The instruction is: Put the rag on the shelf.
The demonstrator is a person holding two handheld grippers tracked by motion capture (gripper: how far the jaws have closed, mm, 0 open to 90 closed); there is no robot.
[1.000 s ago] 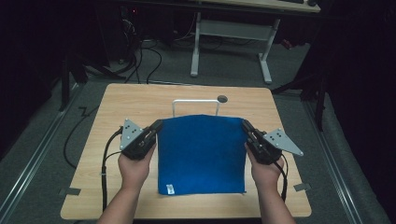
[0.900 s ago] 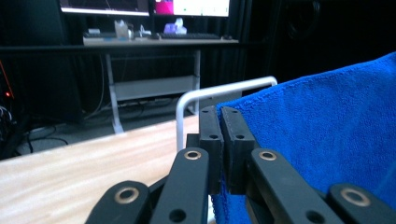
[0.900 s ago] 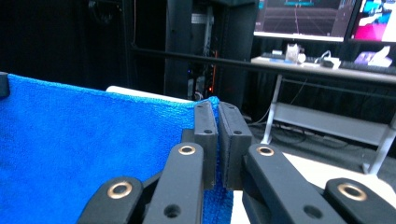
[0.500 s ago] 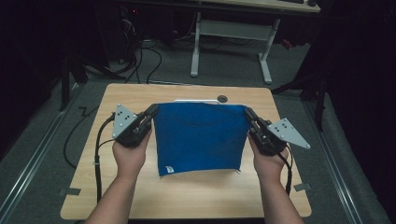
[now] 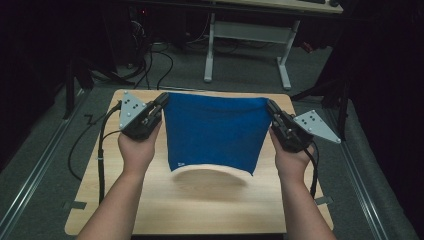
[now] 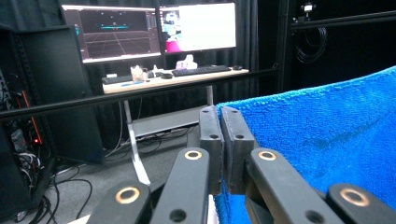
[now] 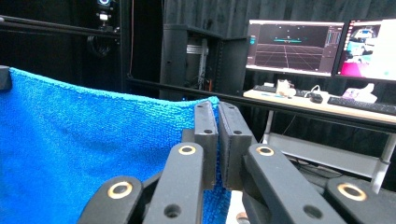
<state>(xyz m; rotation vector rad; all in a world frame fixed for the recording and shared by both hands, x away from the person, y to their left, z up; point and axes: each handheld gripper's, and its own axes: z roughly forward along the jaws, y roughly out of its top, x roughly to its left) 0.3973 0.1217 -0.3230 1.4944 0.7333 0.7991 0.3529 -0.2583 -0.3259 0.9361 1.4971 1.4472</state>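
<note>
Holding the left gripper (image 5: 161,101) and right gripper (image 5: 272,107) raised and well apart, jaws pinched tight on the top corners of the blue towel (image 5: 215,130), forearms reaching forward, roughly parallel.

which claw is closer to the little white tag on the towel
Left. The left claw grips the blue towel at the top corner above the white tag, on the same edge; the right claw grips the opposite top corner, across the towel.
</note>
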